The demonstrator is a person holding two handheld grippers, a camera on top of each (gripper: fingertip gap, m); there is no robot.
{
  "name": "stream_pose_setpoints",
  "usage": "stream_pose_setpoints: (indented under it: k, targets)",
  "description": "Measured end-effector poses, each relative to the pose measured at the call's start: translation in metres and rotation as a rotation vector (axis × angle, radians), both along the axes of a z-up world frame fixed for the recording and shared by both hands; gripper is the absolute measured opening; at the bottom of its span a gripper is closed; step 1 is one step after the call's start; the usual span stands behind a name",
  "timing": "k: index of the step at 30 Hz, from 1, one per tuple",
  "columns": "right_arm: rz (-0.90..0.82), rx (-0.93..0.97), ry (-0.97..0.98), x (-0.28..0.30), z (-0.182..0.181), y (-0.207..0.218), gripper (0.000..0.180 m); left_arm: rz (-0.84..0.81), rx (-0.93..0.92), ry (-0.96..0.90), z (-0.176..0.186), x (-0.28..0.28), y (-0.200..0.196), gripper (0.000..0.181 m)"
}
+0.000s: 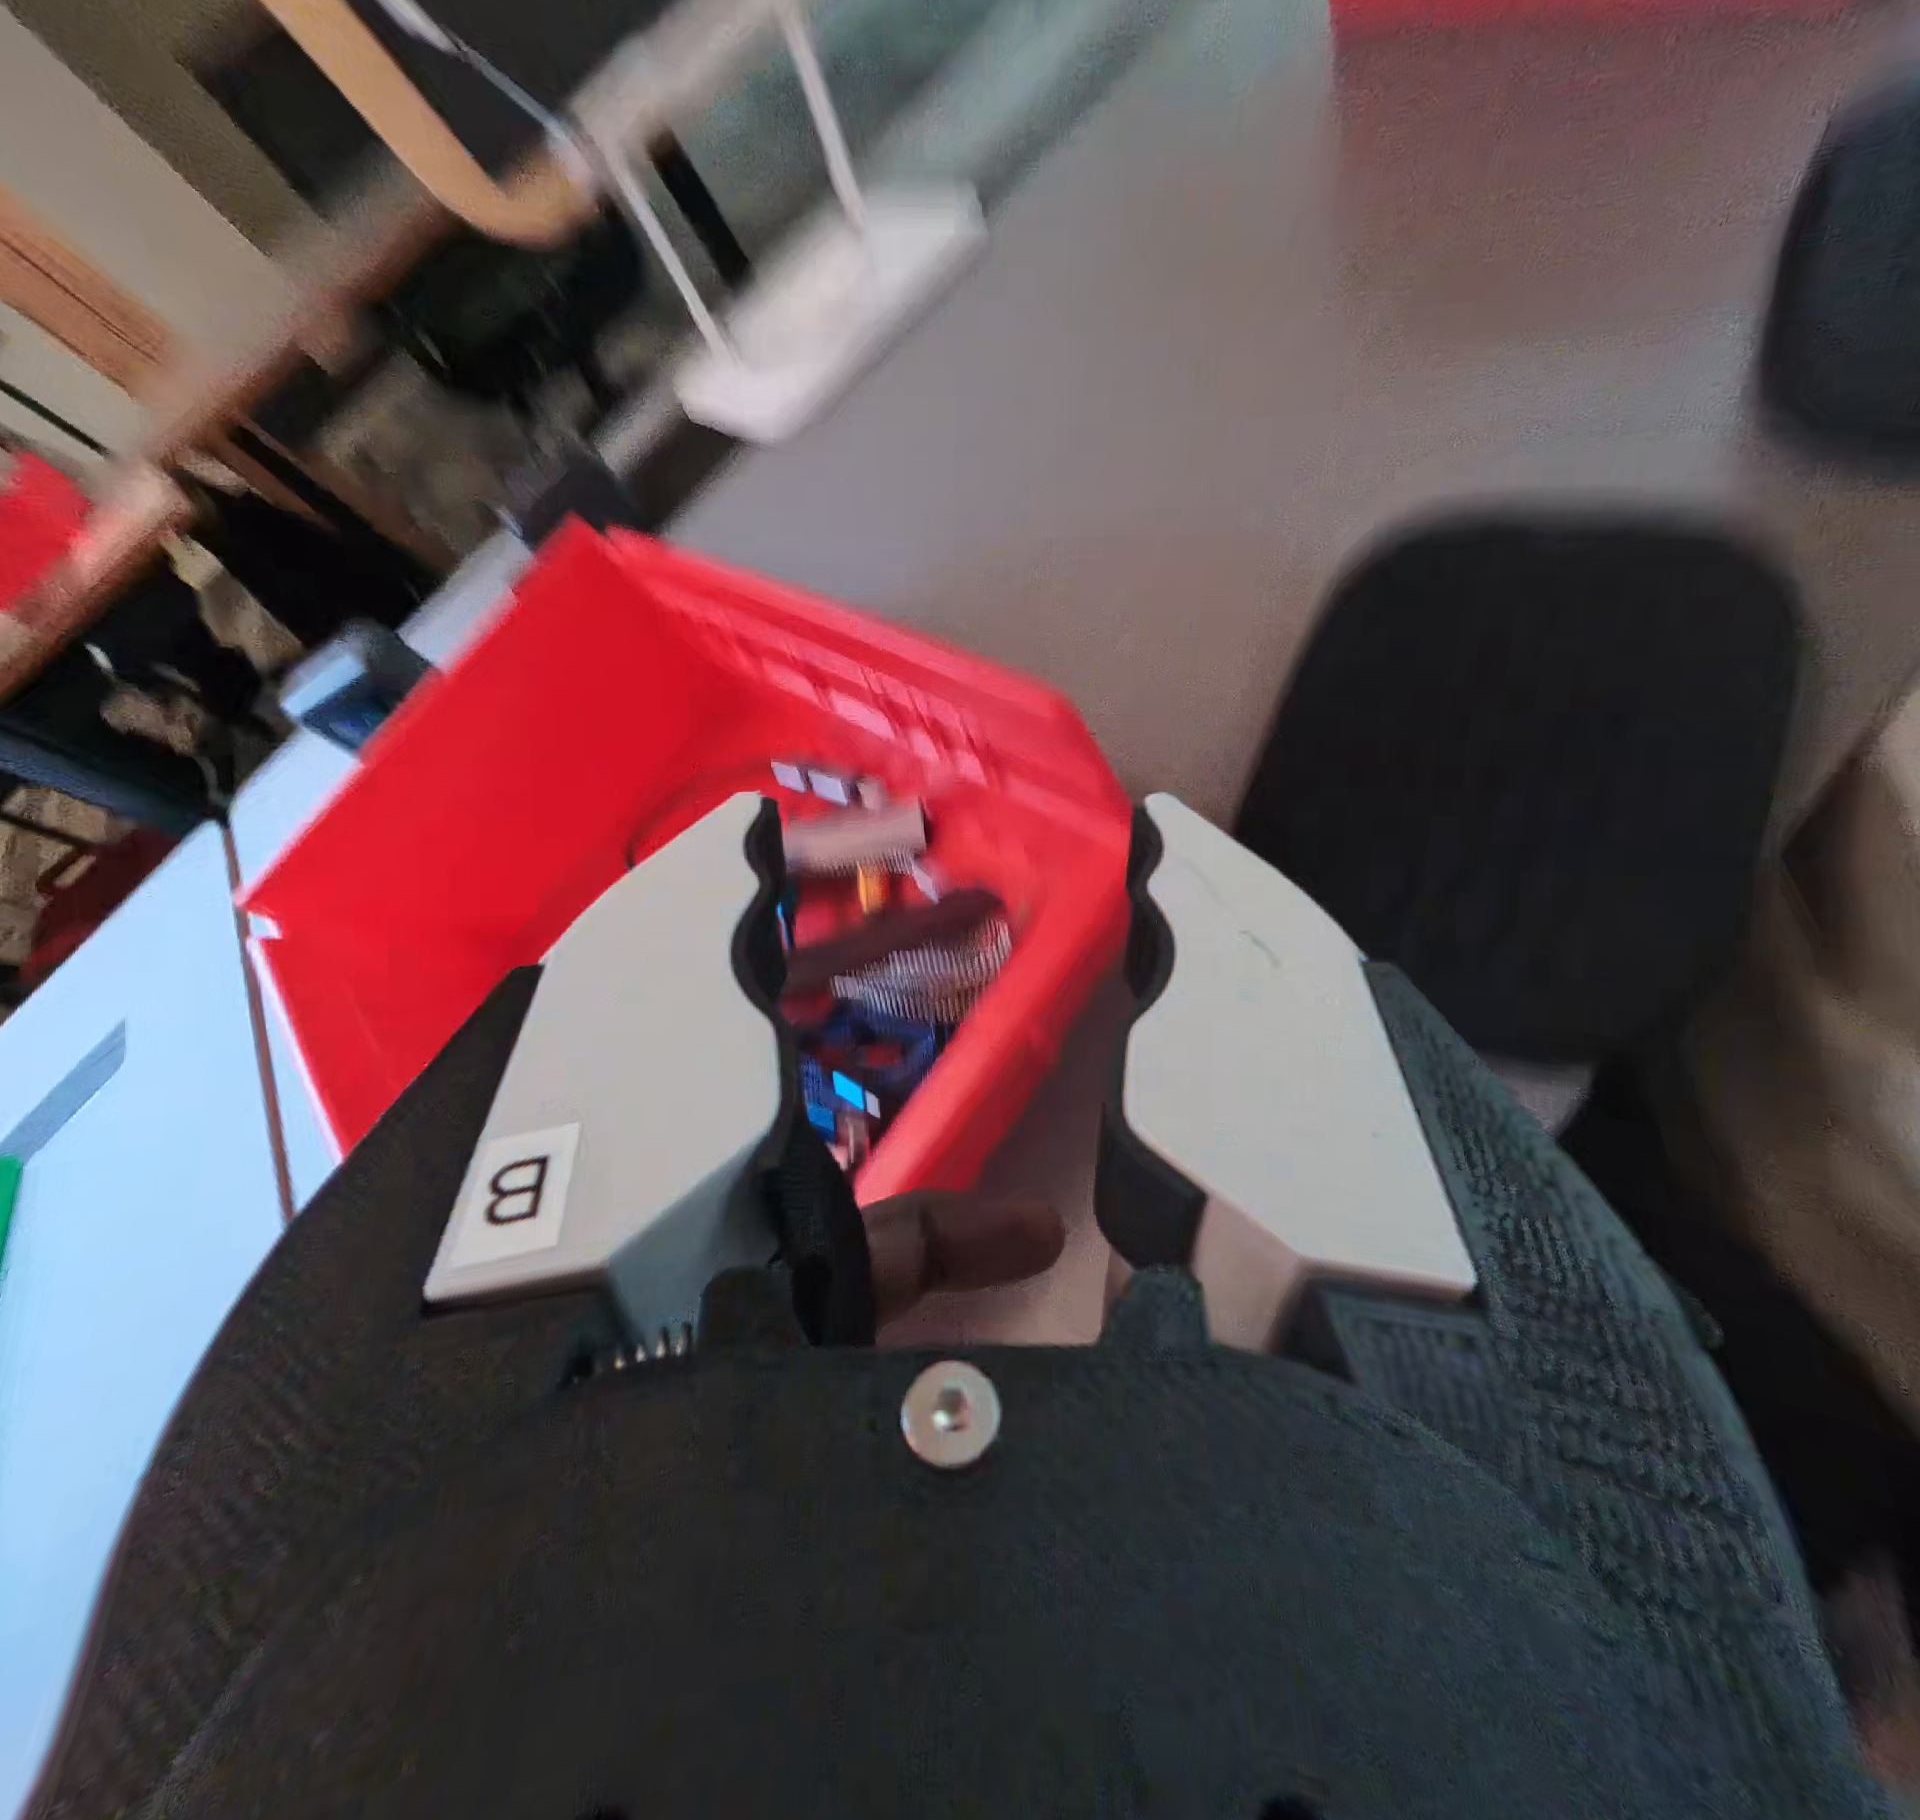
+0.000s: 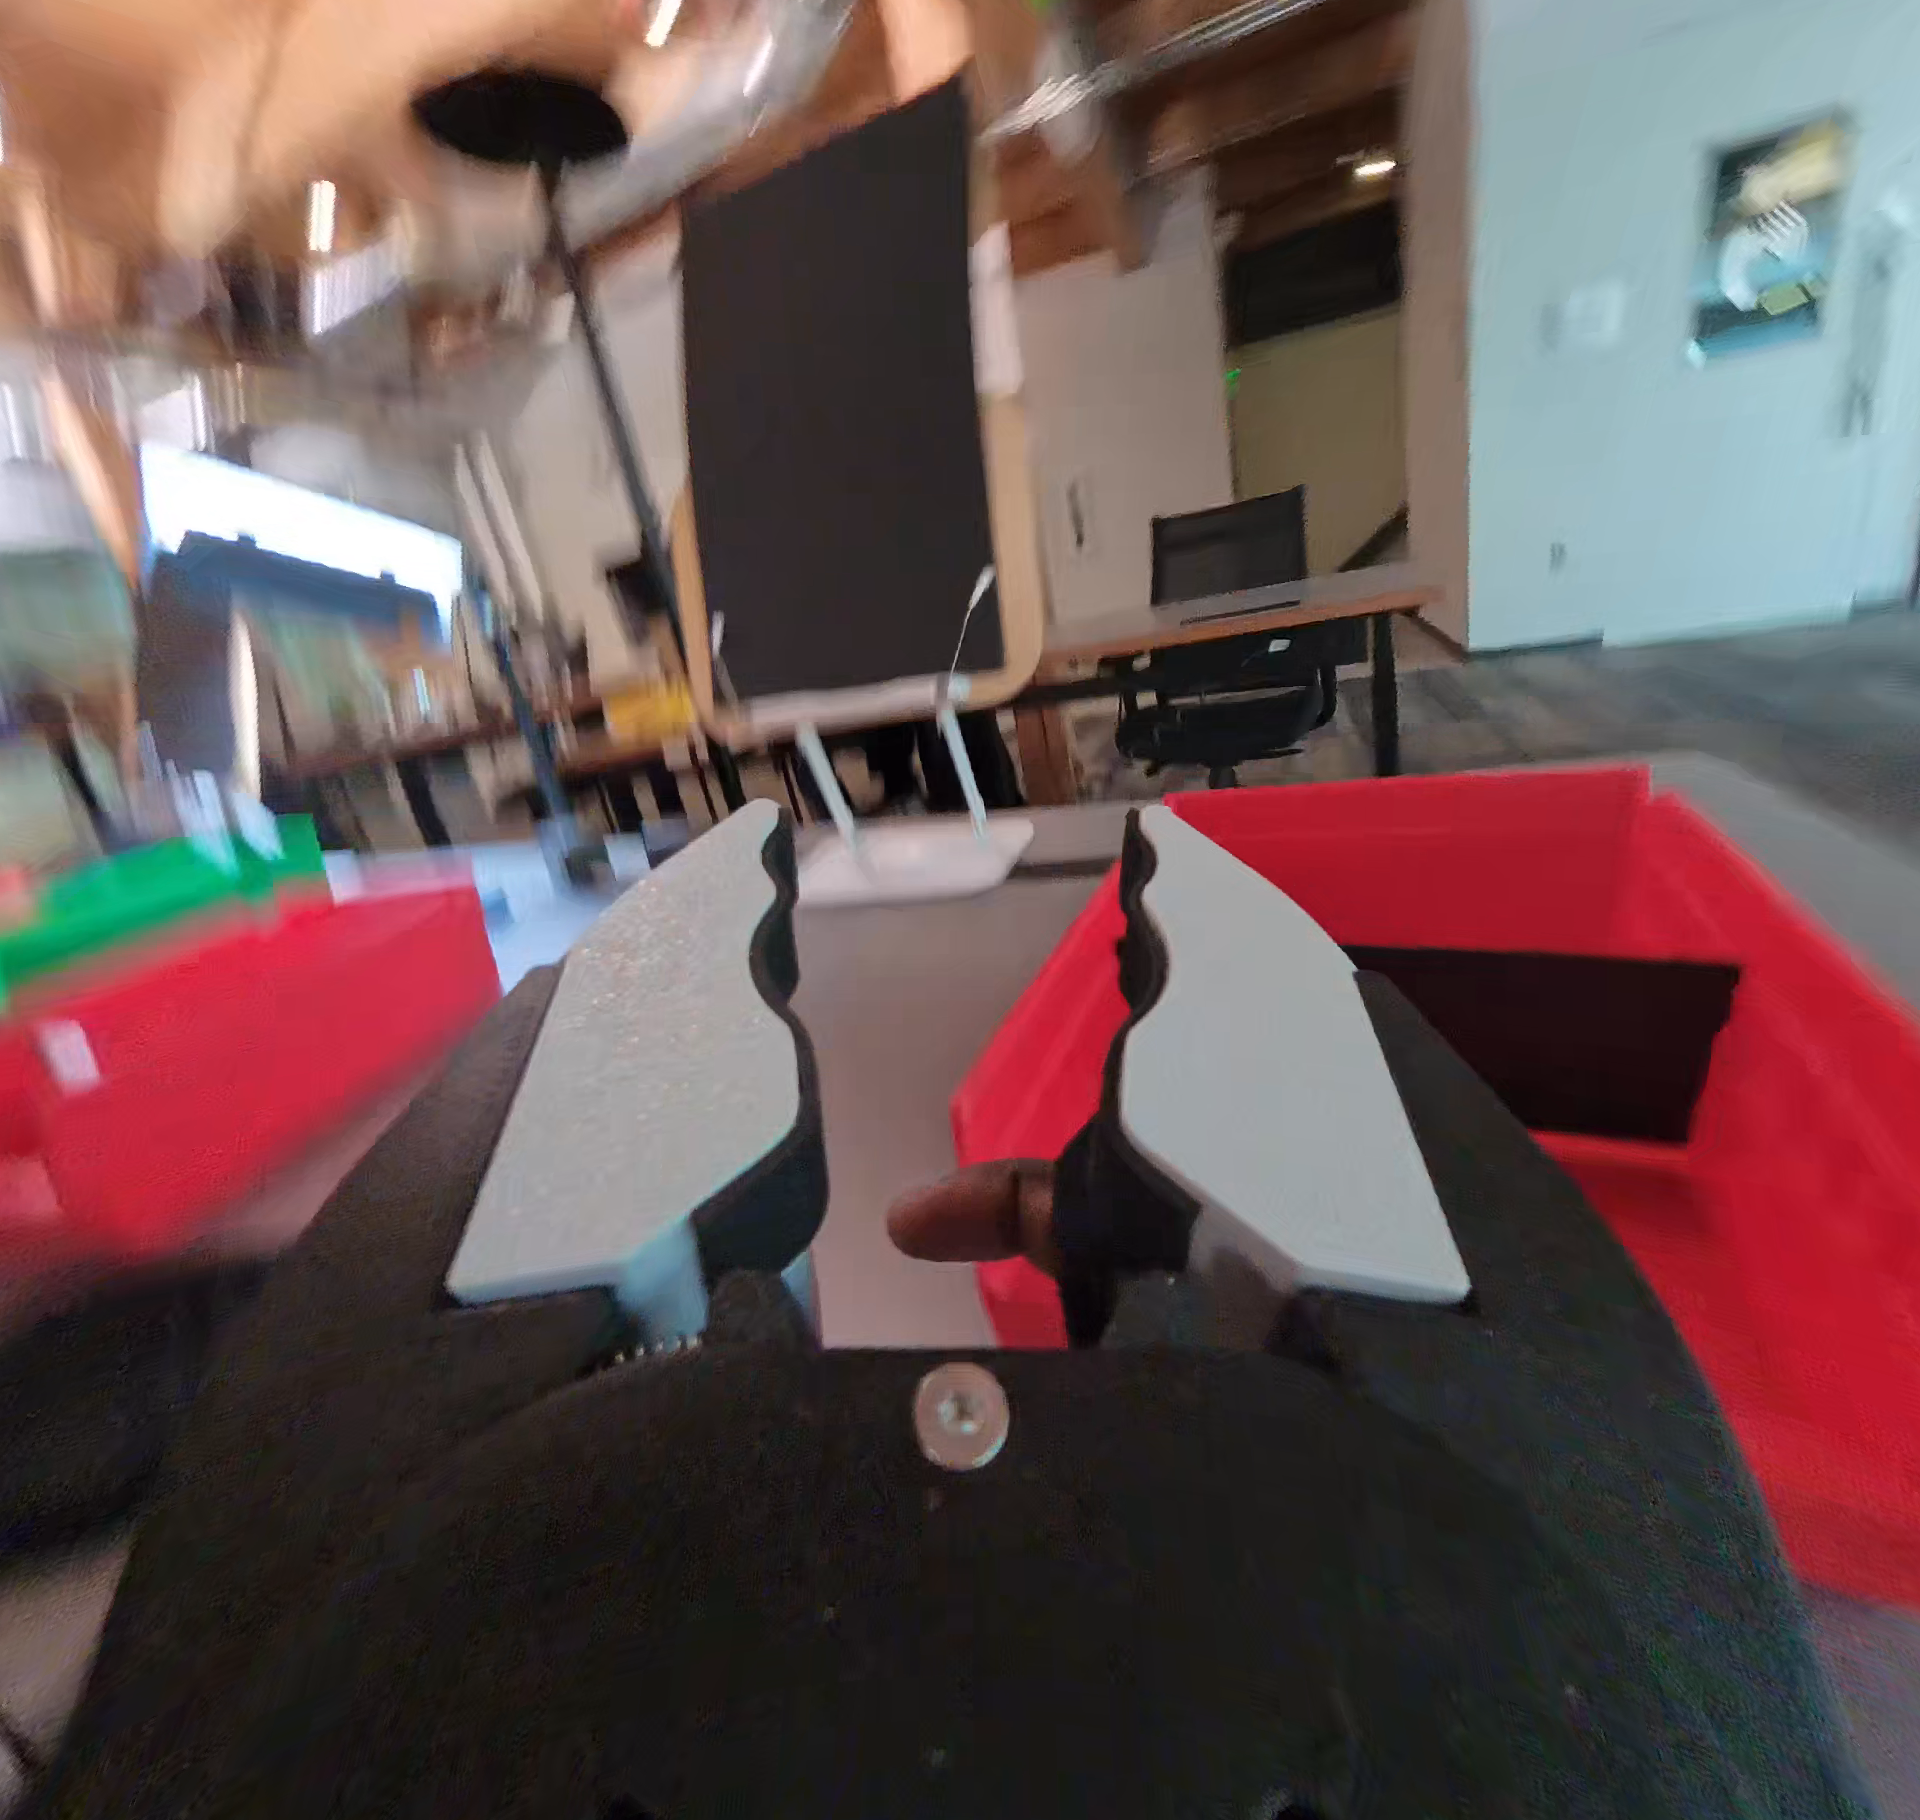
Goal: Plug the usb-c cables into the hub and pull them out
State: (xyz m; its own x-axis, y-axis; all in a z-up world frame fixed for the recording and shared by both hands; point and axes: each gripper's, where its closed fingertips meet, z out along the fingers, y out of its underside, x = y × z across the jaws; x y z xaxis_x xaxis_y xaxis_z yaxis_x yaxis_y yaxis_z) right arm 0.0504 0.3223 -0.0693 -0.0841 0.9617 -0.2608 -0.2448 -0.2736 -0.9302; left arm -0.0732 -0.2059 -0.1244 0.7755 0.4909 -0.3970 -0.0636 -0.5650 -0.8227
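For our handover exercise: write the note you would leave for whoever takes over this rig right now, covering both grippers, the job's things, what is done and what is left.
Left gripper: jaws open, empty, aimed into a red bin holding blurred mixed items.
Right gripper: jaws open, empty, over the grey table, beside a second red bin with a dark flat piece inside.
Cables and hub: cannot be made out in either view.
Done: nothing shows as plugged.
Left: find cables and hub, plug in, pull out.

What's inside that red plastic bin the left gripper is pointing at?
The red plastic bin holds a blurred jumble: something blue with pale squares, a ribbed silvery piece. The open left gripper covers the rest; no hub or cable is recognisable.
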Motion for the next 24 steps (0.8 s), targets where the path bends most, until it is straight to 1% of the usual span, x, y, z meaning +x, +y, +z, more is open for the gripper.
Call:
stream_pose_setpoints:
  k: [1, 2, 4, 6, 7, 8, 9, 10, 12, 14, 15, 17, 21, 24]
  targets:
    - [-0.005, -0.125, 0.035, -0.002, 0.003, 0.005, 0.067, 0.03, 0.132, 0.032, 0.021, -0.006, 0.0, 0.064]
    - [0.023, -0.19, 0.072, -0.005, 0.006, 0.002, 0.085, 0.083, 0.244, 0.052, 0.036, -0.014, -0.004, 0.068]
    - [0.067, -0.205, 0.104, -0.012, 0.009, -0.015, 0.108, 0.189, 0.386, 0.032, 0.049, -0.03, -0.015, 0.088]
    - [0.059, -0.101, 0.049, -0.024, 0.004, -0.035, 0.124, 0.256, 0.476, -0.002, 0.05, -0.042, -0.022, 0.105]
    - [0.066, -0.038, 0.025, -0.029, 0.001, -0.048, 0.132, 0.264, 0.497, -0.029, 0.048, -0.045, -0.022, 0.108]
    - [0.086, 0.015, 0.005, -0.033, -0.002, -0.062, 0.136, 0.277, 0.495, -0.06, 0.043, -0.047, -0.023, 0.109]
    - [0.113, 0.053, -0.008, -0.037, -0.004, -0.076, 0.137, 0.297, 0.467, -0.088, 0.036, -0.049, -0.024, 0.108]
    - [0.146, 0.076, -0.017, -0.042, -0.008, -0.089, 0.134, 0.317, 0.418, -0.119, 0.026, -0.05, -0.025, 0.107]
    - [0.22, 0.076, -0.054, -0.053, -0.022, -0.115, 0.131, 0.357, 0.301, -0.207, 0.001, -0.051, -0.028, 0.098]
    - [0.291, 0.06, -0.108, -0.065, -0.042, -0.137, 0.129, 0.431, 0.21, -0.276, -0.023, -0.057, -0.038, 0.09]
    - [0.321, 0.06, -0.137, -0.07, -0.052, -0.146, 0.129, 0.454, 0.207, -0.311, -0.033, -0.062, -0.042, 0.087]
    - [0.354, 0.106, -0.185, -0.075, -0.067, -0.161, 0.129, 0.512, 0.259, -0.404, -0.051, -0.073, -0.052, 0.082]
    - [0.265, 0.332, -0.208, -0.079, -0.076, -0.164, 0.128, 0.538, 0.366, -0.504, -0.07, -0.087, -0.06, 0.074]
    - [0.235, 0.429, -0.201, -0.08, -0.079, -0.166, 0.126, 0.564, 0.371, -0.518, -0.079, -0.094, -0.065, 0.07]
